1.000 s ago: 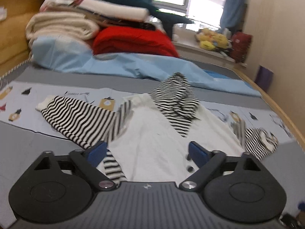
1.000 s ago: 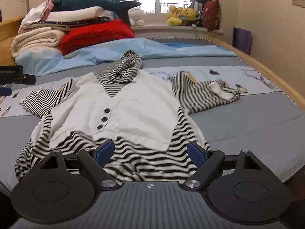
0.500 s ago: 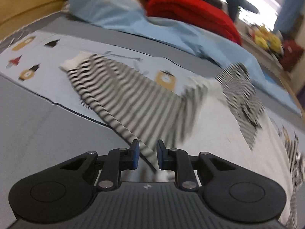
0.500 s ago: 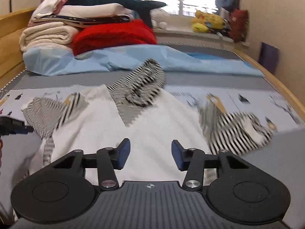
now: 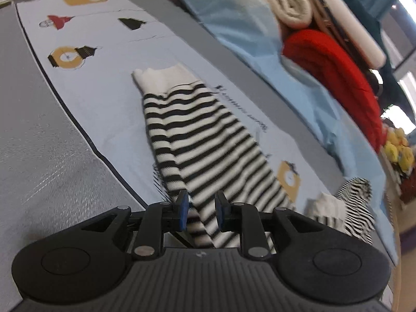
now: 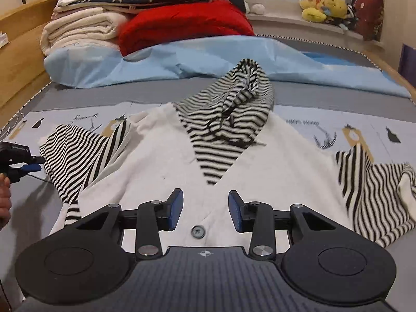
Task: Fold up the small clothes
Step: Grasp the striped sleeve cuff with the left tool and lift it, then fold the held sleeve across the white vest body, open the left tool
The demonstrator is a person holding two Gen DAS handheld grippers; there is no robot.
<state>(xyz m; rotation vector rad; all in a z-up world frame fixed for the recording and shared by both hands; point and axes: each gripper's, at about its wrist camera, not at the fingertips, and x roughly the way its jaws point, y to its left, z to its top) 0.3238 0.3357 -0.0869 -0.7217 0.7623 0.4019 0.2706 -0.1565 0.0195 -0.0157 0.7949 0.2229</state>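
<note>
A small hooded top lies face up on the bed: white front [image 6: 161, 161], striped hood [image 6: 234, 109], black-and-white striped sleeves. Its left sleeve [image 5: 202, 140] stretches away to a white cuff [image 5: 163, 78]. My left gripper [image 5: 200, 206] hovers low over the near end of that sleeve, jaws narrow and opening, striped cloth showing in the gap but not pinched. It also shows in the right wrist view as the left gripper [image 6: 28, 167], beside the sleeve's edge. My right gripper [image 6: 205, 210] hangs above the white front near a button [image 6: 197, 231], jaws closing with nothing between them. The other sleeve [image 6: 371, 195] lies bunched.
Folded cream blankets [image 6: 78, 31] and a red blanket [image 6: 187, 23] are stacked at the head of the bed on a light blue sheet [image 6: 182, 62]. Plush toys [image 6: 322, 5] sit on the sill. The wooden frame [image 6: 20, 59] runs along the left. A person's hand [image 6: 4, 200] holds the left gripper.
Both grippers narrowed their jaws. The left one swung out and down from the top's middle to its left sleeve and rolled. The right one moved up from the hem to the chest.
</note>
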